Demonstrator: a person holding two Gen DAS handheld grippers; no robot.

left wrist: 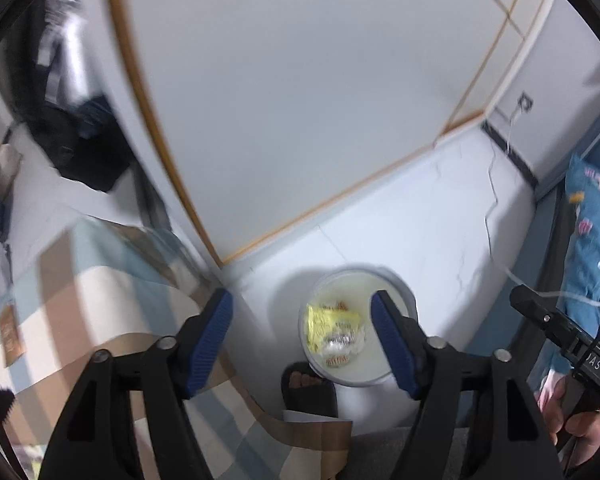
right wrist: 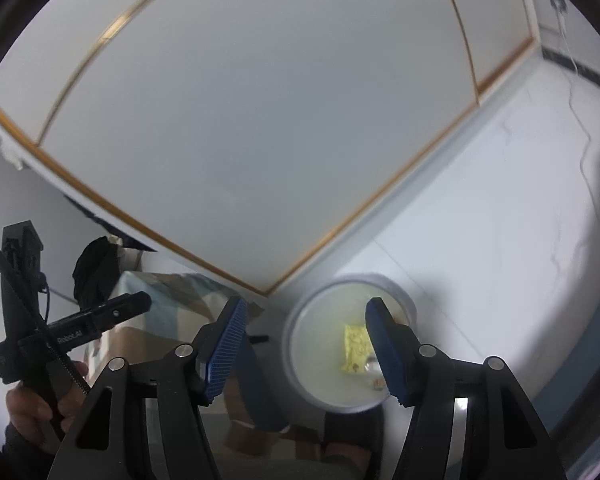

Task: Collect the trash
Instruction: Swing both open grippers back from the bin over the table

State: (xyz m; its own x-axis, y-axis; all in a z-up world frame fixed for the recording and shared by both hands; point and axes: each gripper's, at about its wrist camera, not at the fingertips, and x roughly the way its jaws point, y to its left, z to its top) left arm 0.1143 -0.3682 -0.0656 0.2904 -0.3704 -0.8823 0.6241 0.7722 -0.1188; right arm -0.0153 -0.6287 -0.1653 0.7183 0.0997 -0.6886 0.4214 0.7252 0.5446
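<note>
White floor tiles (left wrist: pixel 440 208) are running up to a pale wardrobe door (left wrist: pixel 300 80) trimmed in gold, with a checked bed cover (left wrist: pixel 100 300) lying at the left. Standing on the floor near the door's corner is a round white bin (left wrist: pixel 400 284), and both cameras are looking down into it. Inside it, a yellow wrapper (left wrist: pixel 328 326) is lying against the bottom beside a crumpled clear wrapper (left wrist: pixel 342 342) and some smaller printed scraps that are too blurred to name. The left gripper (left wrist: pixel 302 340) is hanging above the bin with its jaws standing apart and nothing between them; the right gripper (right wrist: pixel 306 348) is doing the same, its 2 blue pads empty. Judging by this, a drop into the bin looks finished and the step in hand is turning away to look for more trash. No loose piece is showing on the visible floor, so the next move is calling for a search beyond the bin, perhaps over the bed, with the jaws kept apart for a fresh pick. A foot in a black slipper (left wrist: pixel 308 388) is standing just beside the bin, so care is needed there.
</note>
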